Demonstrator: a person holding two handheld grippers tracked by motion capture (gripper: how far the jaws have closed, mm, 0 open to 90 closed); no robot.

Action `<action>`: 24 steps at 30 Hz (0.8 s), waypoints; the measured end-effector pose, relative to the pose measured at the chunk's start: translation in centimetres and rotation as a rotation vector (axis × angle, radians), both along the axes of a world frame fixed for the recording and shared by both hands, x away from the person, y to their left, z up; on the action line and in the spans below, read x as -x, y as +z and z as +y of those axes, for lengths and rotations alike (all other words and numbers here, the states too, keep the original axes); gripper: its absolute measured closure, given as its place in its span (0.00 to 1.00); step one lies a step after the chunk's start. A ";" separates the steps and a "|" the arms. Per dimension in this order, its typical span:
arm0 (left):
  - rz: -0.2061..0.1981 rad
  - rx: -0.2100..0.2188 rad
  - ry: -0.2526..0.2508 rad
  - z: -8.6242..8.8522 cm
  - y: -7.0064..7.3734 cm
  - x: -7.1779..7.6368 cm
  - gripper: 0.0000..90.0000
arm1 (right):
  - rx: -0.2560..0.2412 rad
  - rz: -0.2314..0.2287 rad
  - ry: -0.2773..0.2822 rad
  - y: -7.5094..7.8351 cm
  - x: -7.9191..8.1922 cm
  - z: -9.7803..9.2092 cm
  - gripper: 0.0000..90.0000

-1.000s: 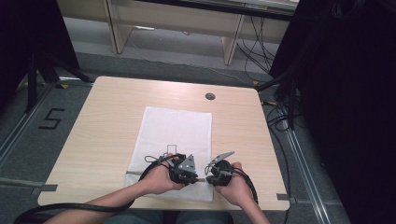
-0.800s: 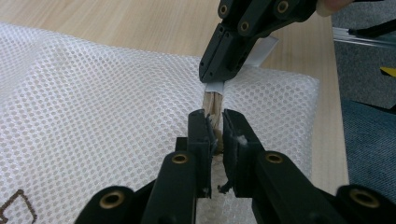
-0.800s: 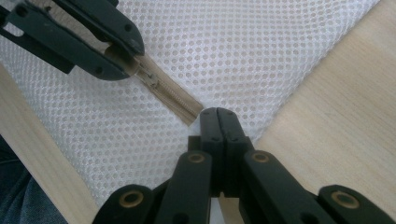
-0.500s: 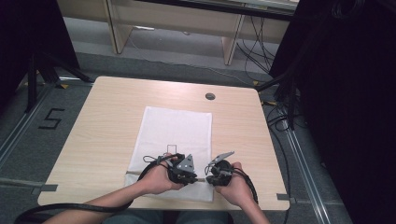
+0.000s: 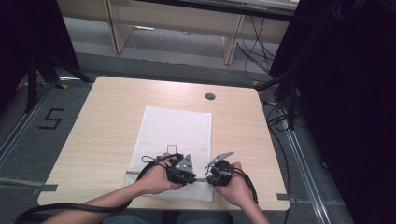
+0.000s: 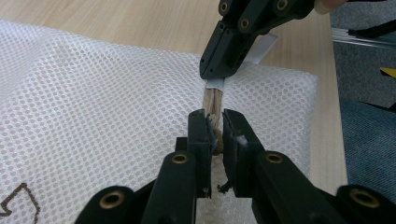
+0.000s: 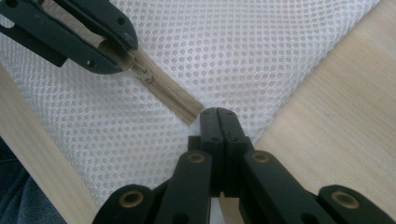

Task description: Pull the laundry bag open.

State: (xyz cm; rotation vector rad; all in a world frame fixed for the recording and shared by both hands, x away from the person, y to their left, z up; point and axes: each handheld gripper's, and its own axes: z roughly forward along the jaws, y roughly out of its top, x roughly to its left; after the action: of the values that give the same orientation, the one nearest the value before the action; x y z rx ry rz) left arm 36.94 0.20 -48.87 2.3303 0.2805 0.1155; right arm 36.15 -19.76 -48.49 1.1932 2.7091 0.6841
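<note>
My left claw (image 6: 214, 122) is clenched on the beige zipper (image 6: 214, 100) of the white mesh laundry bag (image 6: 102, 116) — its jaws stand close on either side of the tape, with the slider caught between them. My right claw (image 7: 217, 112) is clamped tight, jaws pressed together on the end of that same zipper (image 7: 170, 95), gripping the small white tab (image 6: 215, 84) there. The two claws face each other along the zipper line, just apart, with a short stretch of closed teeth between them.

From above, my left claw (image 5: 183, 169) and right claw (image 5: 215, 171) sit side by side at the near edge of the table (image 5: 107, 112), over the near end of the bag (image 5: 175, 128). The bag lies flat at the middle of the table, its long side running from the near edge toward the far one, with a small dark square mark (image 5: 171, 148) on it just beyond my left hand. A round dark grommet (image 5: 210, 96) sits near the table's far edge — well apart from the bag.
</note>
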 end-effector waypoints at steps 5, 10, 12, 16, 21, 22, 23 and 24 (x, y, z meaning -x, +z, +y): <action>-0.009 0.005 -0.006 0.0 0.0 0.0 0.91 | 0.003 -0.009 0.010 0.0 -0.1 -0.1 1.00; -0.005 0.006 -0.005 0.2 0.2 0.0 0.91 | 0.002 -0.005 0.008 0.0 0.0 0.0 1.00; 0.001 0.008 0.006 0.3 0.2 0.1 0.91 | 0.001 -0.001 0.003 0.0 0.0 0.0 1.00; 0.001 0.009 0.007 0.3 0.1 0.1 0.91 | 0.004 -0.007 0.011 0.0 0.0 0.0 1.00; -0.004 0.007 0.007 0.5 0.2 0.1 0.91 | 0.003 -0.007 0.012 0.0 0.0 0.0 1.00; -0.004 0.007 0.007 0.5 0.2 0.1 0.91 | 0.003 -0.007 0.012 0.0 0.0 0.0 1.00; -0.006 0.009 0.000 0.5 0.3 0.0 0.91 | 0.002 -0.007 0.011 0.0 -0.1 0.0 1.00; -0.006 0.009 0.000 0.5 0.3 0.0 0.91 | 0.002 -0.007 0.011 0.0 -0.1 0.0 1.00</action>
State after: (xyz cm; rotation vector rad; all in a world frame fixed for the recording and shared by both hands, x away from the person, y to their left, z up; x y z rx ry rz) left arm 36.94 0.73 -48.59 2.3207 0.2772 0.1211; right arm 36.20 -19.79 -48.51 1.1736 2.7124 0.6849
